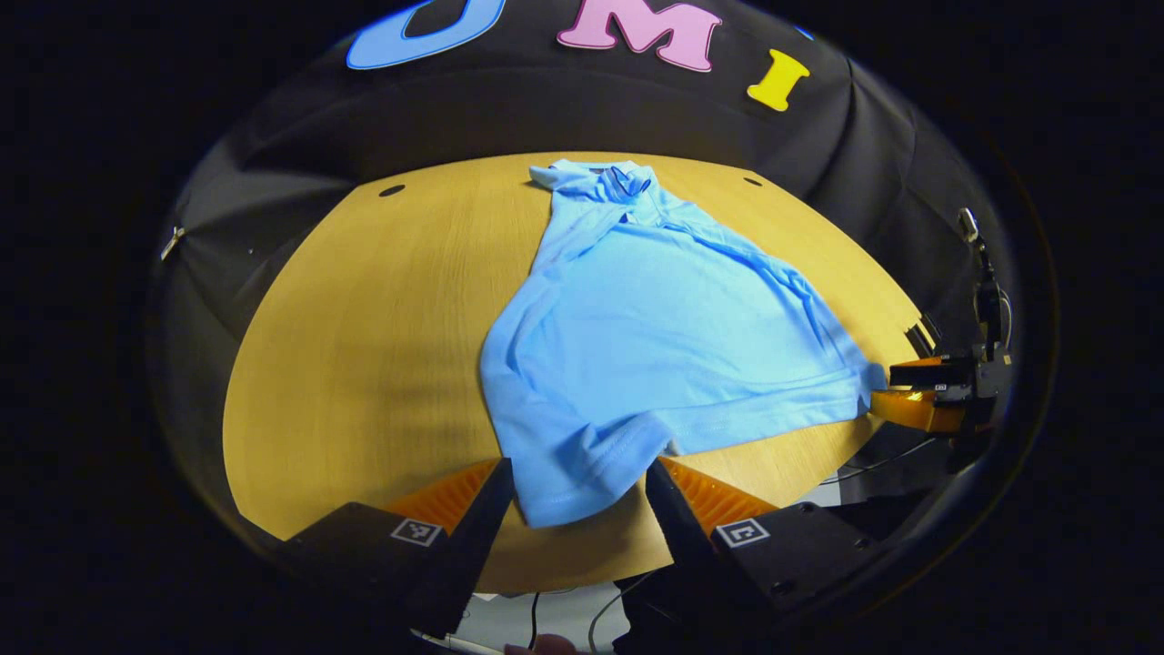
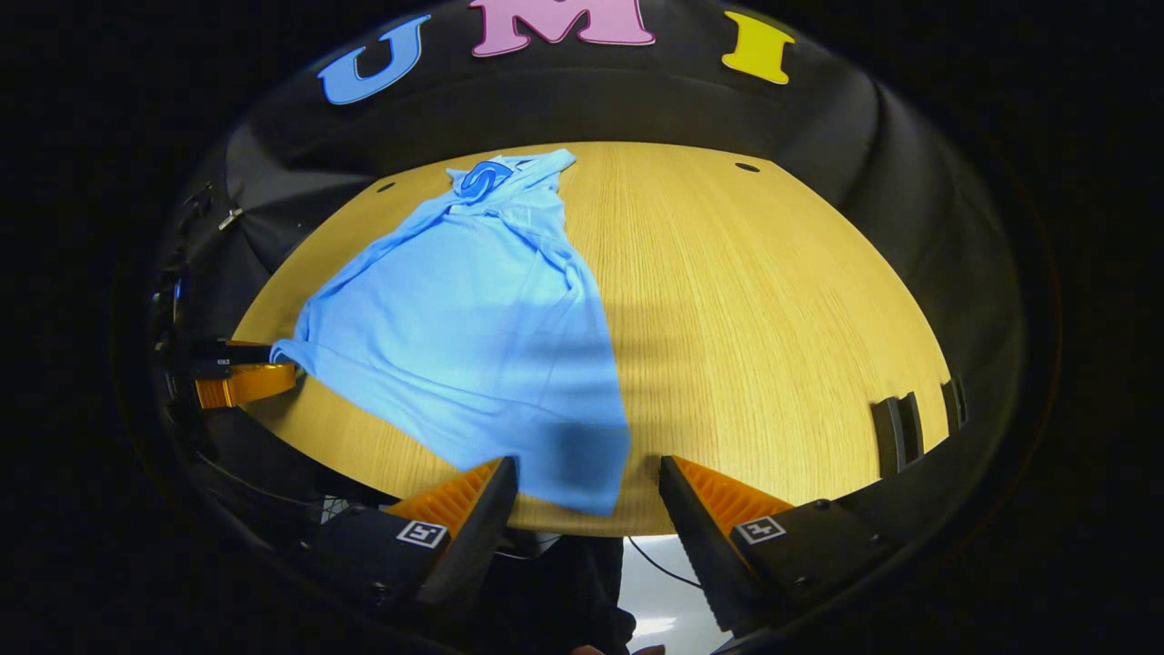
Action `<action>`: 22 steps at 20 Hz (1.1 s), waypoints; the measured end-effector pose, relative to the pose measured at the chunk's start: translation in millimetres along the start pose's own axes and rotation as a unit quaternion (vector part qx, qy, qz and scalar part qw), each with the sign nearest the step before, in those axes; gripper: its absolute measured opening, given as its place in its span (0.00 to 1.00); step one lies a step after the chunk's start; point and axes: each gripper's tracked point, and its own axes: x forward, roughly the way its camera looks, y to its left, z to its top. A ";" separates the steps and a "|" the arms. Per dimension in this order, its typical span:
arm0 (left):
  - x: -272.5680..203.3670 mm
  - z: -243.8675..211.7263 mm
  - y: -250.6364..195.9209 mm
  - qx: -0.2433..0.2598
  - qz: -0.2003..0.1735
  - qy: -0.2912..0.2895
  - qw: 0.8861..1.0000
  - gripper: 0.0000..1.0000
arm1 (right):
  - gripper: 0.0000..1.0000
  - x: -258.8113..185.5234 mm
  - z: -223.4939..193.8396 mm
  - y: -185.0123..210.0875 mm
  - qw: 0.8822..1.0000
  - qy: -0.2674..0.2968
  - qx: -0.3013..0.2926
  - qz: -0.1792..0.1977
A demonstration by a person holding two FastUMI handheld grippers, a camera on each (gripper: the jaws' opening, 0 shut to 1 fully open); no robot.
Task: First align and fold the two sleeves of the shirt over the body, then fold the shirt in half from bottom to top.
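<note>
Both claws gape around the shirt's [image 1: 655, 337] hem corners; left claw [image 1: 579, 487], right claw [image 2: 587, 482].

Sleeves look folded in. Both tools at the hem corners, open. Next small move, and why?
Probably close both tools on the hem corners. The light blue polo shirt lies on the wooden table with its sleeves folded over the body, collar at the far edge. A bottom corner sits between the spread fingers of the left tool and of the right tool, neither gripping, so the bottom-to-top fold needs a grasp first.
</note>
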 end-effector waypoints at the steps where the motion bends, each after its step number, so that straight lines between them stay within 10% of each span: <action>1: 1.8 0.1 0.4 0.008 0.004 0.000 1.000 0.94 | 0.99 4.0 2.7 0.9 1.000 -0.004 -0.009 0.000; 6: 8.3 3.5 -10.7 0.049 0.003 0.000 0.999 0.95 | 0.93 9.8 12.2 11.0 0.999 -0.016 -0.035 0.016; 9: 13.7 10.4 -11.0 0.026 0.006 -0.006 1.000 0.34 | 0.71 13.7 13.3 18.5 0.999 -0.016 -0.044 0.027; 13: 15.6 21.4 -27.2 -0.049 -0.051 -0.008 0.997 0.08 | 0.15 18.7 21.1 21.8 0.999 -0.019 -0.022 0.029; 22: 6.1 34.5 -26.4 -0.055 -0.030 -0.038 0.997 0.06 | 0.05 8.2 38.2 25.8 0.997 -0.050 0.005 0.053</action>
